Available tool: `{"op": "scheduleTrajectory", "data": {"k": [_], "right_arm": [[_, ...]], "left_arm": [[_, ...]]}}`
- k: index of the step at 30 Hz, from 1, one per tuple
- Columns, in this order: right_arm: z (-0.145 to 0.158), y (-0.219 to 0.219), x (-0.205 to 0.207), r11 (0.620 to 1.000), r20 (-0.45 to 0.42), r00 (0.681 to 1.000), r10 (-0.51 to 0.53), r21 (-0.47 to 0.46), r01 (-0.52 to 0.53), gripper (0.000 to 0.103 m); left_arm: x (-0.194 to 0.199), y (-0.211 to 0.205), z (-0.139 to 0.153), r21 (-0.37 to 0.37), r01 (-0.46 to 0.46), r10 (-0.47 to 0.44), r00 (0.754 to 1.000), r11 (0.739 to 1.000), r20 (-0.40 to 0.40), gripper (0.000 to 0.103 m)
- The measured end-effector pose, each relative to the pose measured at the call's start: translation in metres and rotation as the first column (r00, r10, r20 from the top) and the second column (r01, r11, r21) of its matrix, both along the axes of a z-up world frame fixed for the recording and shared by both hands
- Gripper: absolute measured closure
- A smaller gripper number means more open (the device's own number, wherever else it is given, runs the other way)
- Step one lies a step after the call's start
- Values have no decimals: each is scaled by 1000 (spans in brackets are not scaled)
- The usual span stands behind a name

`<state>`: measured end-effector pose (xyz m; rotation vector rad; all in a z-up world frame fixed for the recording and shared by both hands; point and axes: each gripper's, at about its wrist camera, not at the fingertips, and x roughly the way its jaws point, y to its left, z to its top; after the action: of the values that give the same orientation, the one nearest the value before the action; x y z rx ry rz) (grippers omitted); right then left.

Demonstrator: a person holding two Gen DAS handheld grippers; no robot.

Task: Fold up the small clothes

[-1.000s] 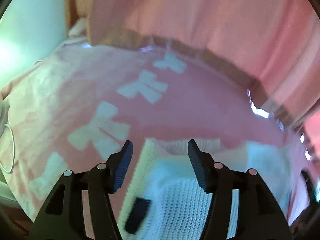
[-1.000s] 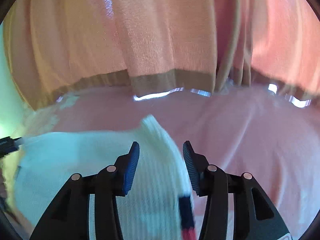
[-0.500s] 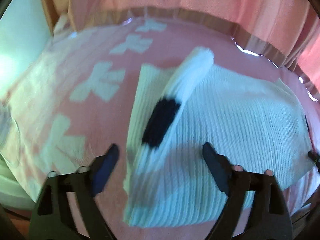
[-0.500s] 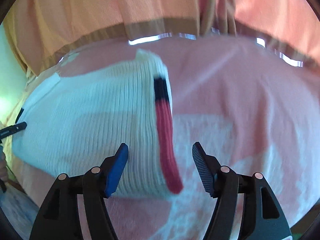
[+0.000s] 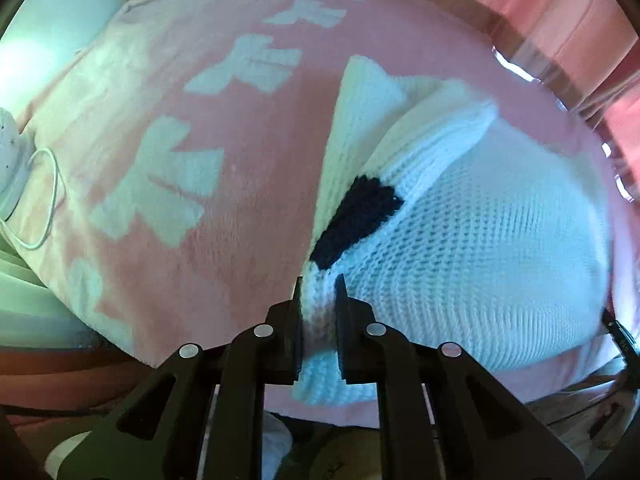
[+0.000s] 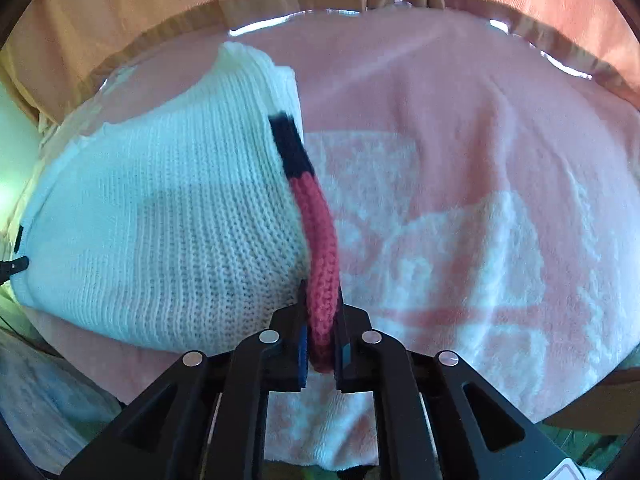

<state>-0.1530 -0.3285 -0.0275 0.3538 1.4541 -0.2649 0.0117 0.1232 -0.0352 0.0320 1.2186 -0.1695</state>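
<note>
Sweater: white knit sweater point(image 5: 480, 232) lies flat on pink blanket point(image 5: 248, 152); in left wrist view it fills centre to 3 o'clock, in right wrist view point(image 6: 160, 216) centre to 9 o'clock.
Left sleeve: folded in over the body, cuff end toward 1 o'clock in left wrist view; navy band point(image 5: 356, 220) across it near centre.
Left gripper: left gripper point(image 5: 319, 312) at 6 o'clock, jaws narrow, pinching the white knit edge just below navy band; fabric bunched between the pads.
Right edge: in right wrist view a strip runs along sweater's 3 o'clock side, navy band point(image 6: 290, 148) upper part, red band point(image 6: 320, 248) lower part, curving down to 6 o'clock.
Right gripper: right gripper point(image 6: 321, 332) at 6 o'clock, jaws narrow, clamped on the red band; blue pad faces show either side of the knit.
Blanket: pink w/ pale bow shapes point(image 5: 160, 184) running 8 to 12 o'clock in left wrist view; larger pale pattern point(image 6: 460, 272) at 3-5 o'clock in right wrist view. Sweater rests on it, edges touching.
Curtain: peach/pink curtain point(image 6: 200, 12) w/ tan hem across 10-2 o'clock behind blanket, both views.
Cord: thin white cord loop point(image 5: 44, 200) at 9 o'clock in left wrist view, well apart from sweater.
Other gripper seen: dark tip point(image 6: 14, 266) at 9 o'clock in right wrist view, just beside sweater's far edge; can't tell contact.
</note>
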Motion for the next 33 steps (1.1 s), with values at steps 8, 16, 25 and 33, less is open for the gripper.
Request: {"op": "scheduleTrajectory", "data": {"k": [8, 16, 25, 33], "right_arm": [[70, 3, 35, 997, 224, 972, 66, -50, -57, 51], [8, -4, 140, 984, 182, 967, 176, -53, -169, 46], [-18, -17, 151, 993, 237, 968, 80, 62, -98, 94], [-52, -22, 147, 999, 118, 992, 50, -6, -50, 95]], "left_arm": [[-4, -21, 75, -35, 34, -25, 972, 999, 234, 29], [65, -100, 35, 79, 210, -221, 959, 974, 180, 20], [112, -72, 24, -11, 122, -118, 976, 993, 184, 94], [128, -82, -3, 128, 93, -113, 982, 987, 153, 91]]}}
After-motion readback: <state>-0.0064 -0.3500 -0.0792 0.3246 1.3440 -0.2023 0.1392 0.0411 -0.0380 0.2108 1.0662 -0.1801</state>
